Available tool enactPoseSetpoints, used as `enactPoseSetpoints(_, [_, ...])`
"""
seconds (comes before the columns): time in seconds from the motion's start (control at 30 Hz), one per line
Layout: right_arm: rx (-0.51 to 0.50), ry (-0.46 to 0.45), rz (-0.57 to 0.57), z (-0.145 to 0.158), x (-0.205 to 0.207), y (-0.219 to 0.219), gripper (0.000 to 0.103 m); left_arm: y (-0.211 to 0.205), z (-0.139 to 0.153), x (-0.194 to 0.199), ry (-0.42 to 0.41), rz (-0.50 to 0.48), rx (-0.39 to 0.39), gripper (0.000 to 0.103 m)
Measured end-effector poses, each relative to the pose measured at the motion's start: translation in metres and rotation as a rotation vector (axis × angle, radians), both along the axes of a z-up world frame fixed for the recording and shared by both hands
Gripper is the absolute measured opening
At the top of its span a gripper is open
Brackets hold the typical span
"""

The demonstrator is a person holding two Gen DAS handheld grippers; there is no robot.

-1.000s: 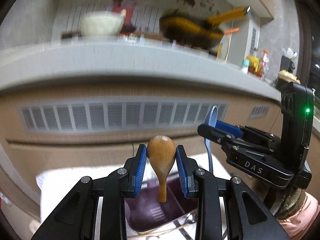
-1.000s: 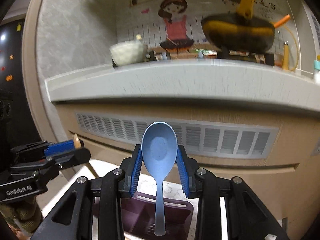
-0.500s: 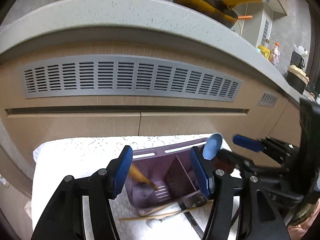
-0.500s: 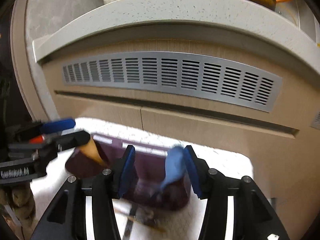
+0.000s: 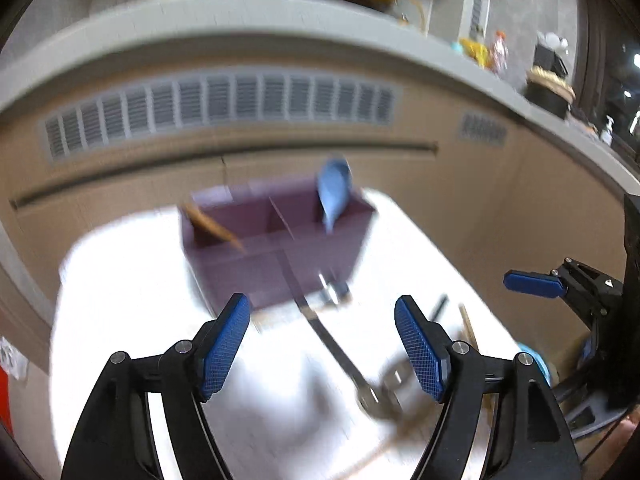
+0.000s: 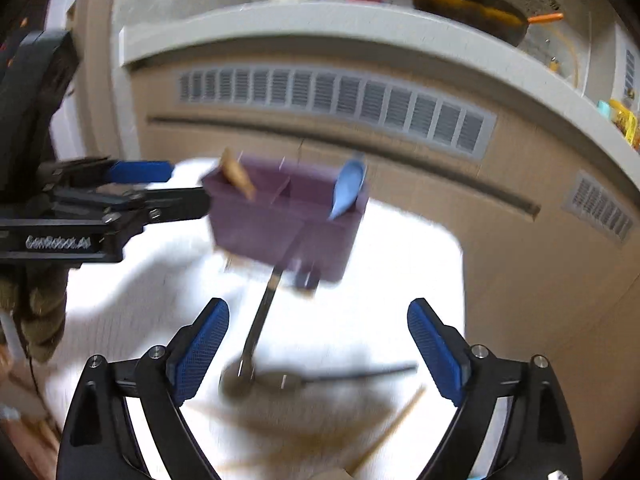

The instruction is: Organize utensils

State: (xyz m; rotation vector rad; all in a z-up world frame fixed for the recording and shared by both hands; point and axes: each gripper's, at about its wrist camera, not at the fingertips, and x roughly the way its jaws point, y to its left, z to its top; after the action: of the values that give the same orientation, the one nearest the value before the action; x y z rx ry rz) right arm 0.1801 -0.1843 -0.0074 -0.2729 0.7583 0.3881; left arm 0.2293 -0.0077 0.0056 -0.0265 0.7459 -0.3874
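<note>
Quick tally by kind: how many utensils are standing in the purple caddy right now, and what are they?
Wooden spoon, left compartment: 1
Blue spoon, right compartment: 1
Total in the purple caddy: 2
More utensils lie on the white cloth, too blurred to count.

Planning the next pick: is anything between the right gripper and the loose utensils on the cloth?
Nothing visible. The right gripper is open just above the blurred utensils on the cloth; the caddy stands beyond them.

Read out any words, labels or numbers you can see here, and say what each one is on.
White lettering on the side of the black left gripper, seen from the right wrist camera: too blurred to read.
Dark writing on the wall picture above the grey counter: too small and blurred to read.
Nothing else carries text.
</note>
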Motion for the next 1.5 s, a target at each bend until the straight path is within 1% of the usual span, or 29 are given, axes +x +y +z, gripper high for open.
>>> enactPoseSetpoints(0.07, [-0.013, 0.036, 0.010, -0.012, -0.015, -0.002, 0.088, -0.010, -0.013, -0.012, 0.042, -0.031, 0.008, 0.075])
enactPoseSetpoints(0.13, [-0.002, 0.076, 0.026, -0.023, -0.034, -0.008, 0.088, -0.018, -0.025, -0.025, 0.069, -0.056, 0.026, 0.075])
enactPoseSetpoints(0.2, [0.020, 0.112, 0.035, -0.033, -0.052, -0.015, 0.088, -0.023, -0.035, -0.036, 0.090, -0.067, 0.033, 0.075])
enactPoseSetpoints(0.3, [0.038, 0.168, 0.044, -0.045, -0.069, -0.022, 0.088, -0.025, -0.046, -0.048, 0.113, -0.064, 0.031, 0.075])
enactPoseSetpoints(0.37, [0.044, 0.199, 0.042, -0.052, -0.075, -0.024, 0.088, -0.020, -0.049, -0.051, 0.119, -0.052, 0.016, 0.075])
enactPoseSetpoints(0.53, [0.089, 0.318, 0.034, -0.076, -0.084, -0.029, 0.089, -0.001, -0.050, -0.054, 0.121, -0.012, -0.028, 0.077])
enactPoseSetpoints(0.63, [0.093, 0.351, 0.042, -0.084, -0.085, -0.025, 0.089, 0.010, -0.050, -0.054, 0.117, 0.007, -0.036, 0.077])
enactPoseSetpoints(0.73, [0.070, 0.367, 0.057, -0.090, -0.086, -0.017, 0.088, 0.016, -0.051, -0.053, 0.114, 0.016, -0.046, 0.078])
enactPoseSetpoints(0.8, [0.031, 0.355, 0.071, -0.091, -0.086, -0.008, 0.082, 0.018, -0.054, -0.053, 0.118, 0.019, -0.049, 0.078])
enactPoseSetpoints(0.83, [0.009, 0.342, 0.079, -0.090, -0.087, -0.004, 0.073, 0.018, -0.055, -0.053, 0.120, 0.019, -0.049, 0.078])
enactPoseSetpoints(0.87, [-0.005, 0.340, 0.088, -0.089, -0.087, -0.001, 0.057, 0.018, -0.056, -0.053, 0.123, 0.018, -0.049, 0.078])
enactPoseSetpoints(0.9, [-0.013, 0.352, 0.105, -0.090, -0.085, 0.004, 0.049, 0.018, -0.057, -0.052, 0.124, 0.016, -0.047, 0.078])
enactPoseSetpoints(0.93, [-0.017, 0.359, 0.109, -0.090, -0.083, 0.006, 0.037, 0.018, -0.057, -0.052, 0.124, 0.016, -0.046, 0.078])
enactPoseSetpoints(1.0, [-0.037, 0.349, 0.103, -0.090, -0.079, 0.009, 0.030, 0.019, -0.056, -0.053, 0.121, 0.019, -0.045, 0.078])
enactPoseSetpoints(1.07, [-0.025, 0.346, 0.101, -0.088, -0.075, 0.007, 0.016, 0.021, -0.056, -0.055, 0.111, 0.019, -0.048, 0.078])
enactPoseSetpoints(1.2, [0.024, 0.335, 0.083, -0.081, -0.059, -0.004, 0.014, 0.027, -0.057, -0.060, 0.116, 0.026, -0.034, 0.078])
enactPoseSetpoints(1.27, [0.048, 0.343, 0.072, -0.081, -0.051, -0.009, 0.013, 0.031, -0.061, -0.062, 0.125, 0.028, -0.024, 0.078])
enactPoseSetpoints(1.33, [0.065, 0.350, 0.053, -0.082, -0.041, -0.013, 0.013, 0.035, -0.066, -0.062, 0.142, 0.029, -0.030, 0.078])
enactPoseSetpoints(1.43, [0.084, 0.356, 0.038, -0.081, -0.031, -0.015, 0.013, 0.031, -0.071, -0.066, 0.170, -0.014, -0.050, 0.078])
enactPoseSetpoints(1.5, [0.078, 0.337, 0.031, -0.077, -0.030, -0.017, 0.013, 0.021, -0.071, -0.070, 0.158, -0.054, -0.042, 0.078])
